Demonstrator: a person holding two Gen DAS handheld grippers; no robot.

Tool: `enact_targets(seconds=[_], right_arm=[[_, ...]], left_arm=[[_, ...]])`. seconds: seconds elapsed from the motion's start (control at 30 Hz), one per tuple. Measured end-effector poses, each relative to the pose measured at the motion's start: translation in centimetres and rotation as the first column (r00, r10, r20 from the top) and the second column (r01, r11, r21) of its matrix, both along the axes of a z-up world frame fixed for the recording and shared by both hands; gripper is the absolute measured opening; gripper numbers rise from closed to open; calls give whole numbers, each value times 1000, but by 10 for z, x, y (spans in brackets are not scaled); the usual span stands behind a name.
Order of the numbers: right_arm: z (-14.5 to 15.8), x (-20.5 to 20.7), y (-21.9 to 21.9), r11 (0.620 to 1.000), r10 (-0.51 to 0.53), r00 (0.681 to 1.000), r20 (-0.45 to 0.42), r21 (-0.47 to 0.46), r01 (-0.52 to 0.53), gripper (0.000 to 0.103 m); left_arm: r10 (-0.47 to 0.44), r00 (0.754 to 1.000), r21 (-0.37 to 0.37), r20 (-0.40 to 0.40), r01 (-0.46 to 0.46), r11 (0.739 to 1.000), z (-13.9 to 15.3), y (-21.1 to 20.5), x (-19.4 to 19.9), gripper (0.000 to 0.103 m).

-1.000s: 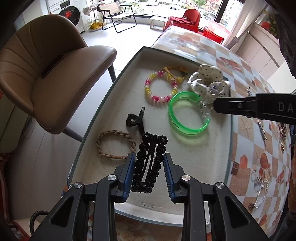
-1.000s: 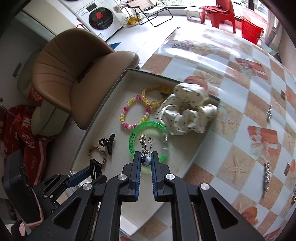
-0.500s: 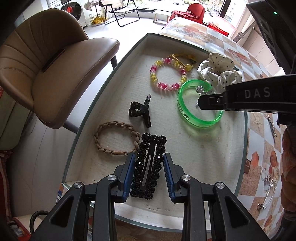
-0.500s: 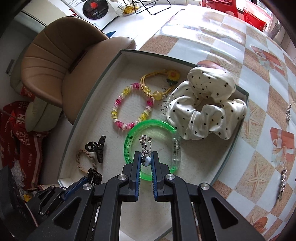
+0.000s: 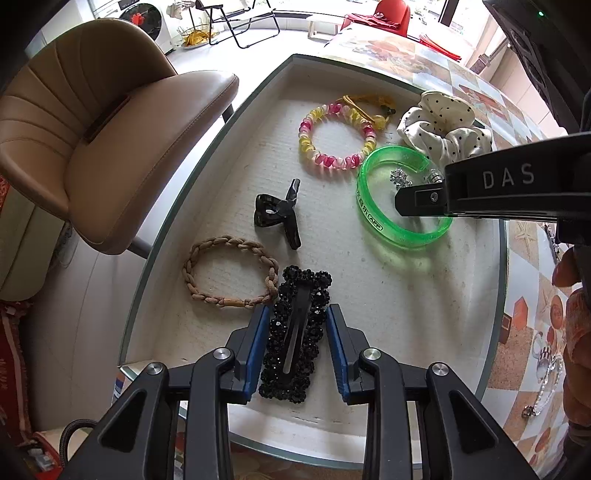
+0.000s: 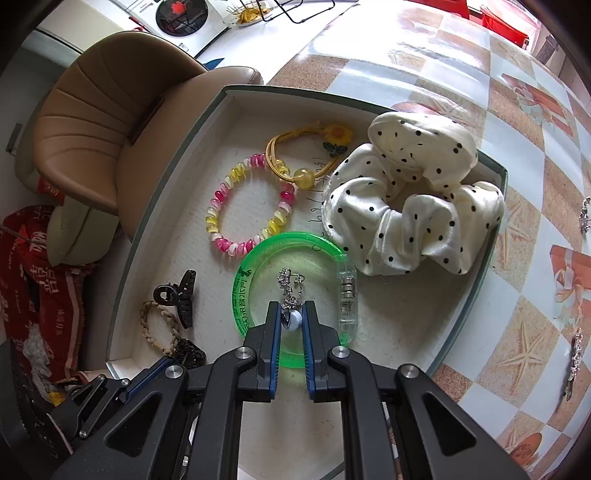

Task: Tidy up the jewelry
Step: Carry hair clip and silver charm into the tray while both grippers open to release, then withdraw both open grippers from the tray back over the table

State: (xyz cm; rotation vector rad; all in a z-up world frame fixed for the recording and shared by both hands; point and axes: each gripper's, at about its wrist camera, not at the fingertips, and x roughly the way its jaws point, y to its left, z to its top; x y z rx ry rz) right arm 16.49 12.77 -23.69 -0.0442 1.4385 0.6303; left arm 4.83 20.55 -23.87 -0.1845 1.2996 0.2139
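The right hand-held gripper [image 6: 291, 318], pinching the silver chain with its bluish bead [image 6: 290, 295], has pushed forward from the near edge of the green bangle [image 6: 258, 266] to hang over the bangle's middle. The left hand-held gripper [image 5: 295, 328], holding the black beaded clip [image 5: 293, 332], has advanced over the tray [image 5: 207, 147], the clip's tip now beside the braided band [image 5: 229, 271].

This is a home, a lived-in dining or living area. Ahead of the fingers, a table covered in a glossy checkered cloth with starfish prints [image 6: 517, 229] holds a shallow grey-rimmed tray [image 6: 493, 236]. To the left of the fingers stands a tan padded leather chair [image 5: 92, 122]. Far beyond it are a white front-loading washing machine [image 5: 142, 16], a black folding metal chair [image 5: 236, 22] and red plastic furniture [image 5: 388, 14] on a pale floor by bright windows.
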Motion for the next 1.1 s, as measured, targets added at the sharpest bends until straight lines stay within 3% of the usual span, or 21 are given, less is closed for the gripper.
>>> enact_targets(seconds=[0.07, 0.13, 0.2, 0.23, 0.57, 0.6, 0.63, 0.7, 1.1], right_arm=[[1, 3, -2, 1000, 0, 1000, -14, 3, 0, 14], [3, 6, -5, 1000, -5, 1000, -16, 12, 5, 23], [7, 8, -8, 999, -13, 1000, -13, 31, 14, 44], [10, 9, -10, 999, -14, 1000, -10, 41, 14, 46], [41, 12, -37, 992, -63, 998, 18, 113, 60, 47], [44, 12, -42, 991, -73, 997, 21, 118, 70, 47], [47, 11, -48, 990, -82, 996, 23, 121, 78, 47], [51, 8, -59, 987, -105, 994, 26, 128, 101, 48], [60, -9, -110, 972, -203, 979, 23, 127, 198, 50]], left_arm=[[-1, 1000, 3, -3, 1, 1000, 1, -1, 1, 35], [-3, 1000, 12, -6, 3, 1000, 1, -1, 1, 35], [-1, 1000, 23, -9, 2, 1000, 2, -2, 1, 35], [-1, 1000, 25, -10, 1, 1000, 3, -2, 1, 35], [-4, 1000, 47, -14, 5, 999, 10, -3, 0, 36], [-4, 1000, 51, -13, 4, 999, 11, -3, 0, 41], [-1, 1000, 56, -9, 2, 998, 12, -3, 0, 63], [10, 1000, 80, 21, -12, 997, 19, -3, -2, 76], [-16, 1000, 88, -1, 16, 996, 22, -10, 1, 76]])
